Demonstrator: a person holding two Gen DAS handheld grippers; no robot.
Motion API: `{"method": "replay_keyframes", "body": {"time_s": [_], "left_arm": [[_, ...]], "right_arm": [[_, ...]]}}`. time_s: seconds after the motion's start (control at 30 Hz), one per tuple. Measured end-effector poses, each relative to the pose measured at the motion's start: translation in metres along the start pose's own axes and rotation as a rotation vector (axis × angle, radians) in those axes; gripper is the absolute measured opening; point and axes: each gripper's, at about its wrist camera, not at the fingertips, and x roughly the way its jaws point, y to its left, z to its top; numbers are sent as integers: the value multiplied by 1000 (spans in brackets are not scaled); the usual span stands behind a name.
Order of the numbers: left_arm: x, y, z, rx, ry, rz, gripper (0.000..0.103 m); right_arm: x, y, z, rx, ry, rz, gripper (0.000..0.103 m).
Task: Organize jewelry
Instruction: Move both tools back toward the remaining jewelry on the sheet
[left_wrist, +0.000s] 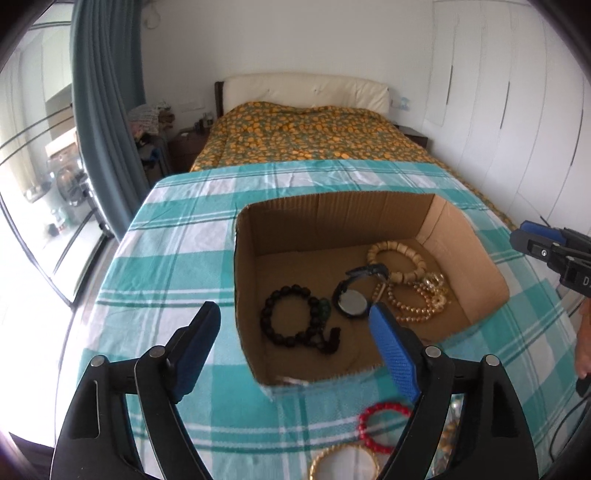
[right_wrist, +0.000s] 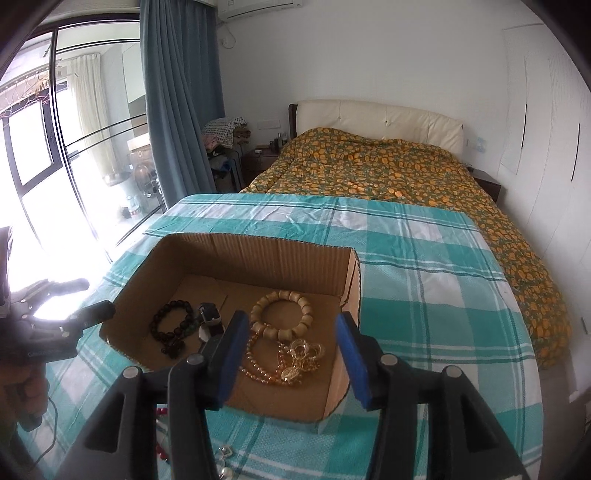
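An open cardboard box (left_wrist: 243, 258) (right_wrist: 258, 254) sits on a teal checked cloth. Inside it lie a dark bead bracelet (left_wrist: 291, 317) (right_wrist: 171, 321), a black watch (left_wrist: 351, 301) (right_wrist: 210, 317), a cream wooden bead bracelet (left_wrist: 397, 258) (right_wrist: 284, 314) and gold bead chains (left_wrist: 421, 299) (right_wrist: 280, 362). My left gripper (left_wrist: 295, 332) hangs open over the box's near left part with nothing between its pads. Over the near right part my right gripper (right_wrist: 291, 343) is also open and holds nothing. On the cloth in front of the box lie a red bead bracelet (left_wrist: 380, 428) and a gold-rimmed round piece (left_wrist: 343, 465).
The cloth (right_wrist: 424, 295) covers a table that ends a little beyond the box. Behind it stands a bed (right_wrist: 388, 166) with an orange-patterned cover. A blue curtain (right_wrist: 181, 92) and glass doors are on the left, white wardrobes on the right. Small loose pieces (right_wrist: 225, 458) lie near the front edge.
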Motion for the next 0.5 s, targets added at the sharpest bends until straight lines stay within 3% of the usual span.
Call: {"method": "replay_keyframes", "body": {"time_s": [0.23, 0.27, 0.47, 0.5], "left_arm": [[-57, -4, -77, -4, 19, 3, 88], [-62, -5, -89, -13, 27, 9, 88], [-67, -8, -154, -87, 106, 9, 88], [-65, -9, -163, -100, 121, 7, 88]], "right_arm": [[-45, 27, -57, -40, -16, -21, 50], [-57, 36, -83, -32, -8, -25, 50], [-72, 50, -150, 31, 40, -30, 50], [-75, 55, -175, 32, 64, -51, 50]]}}
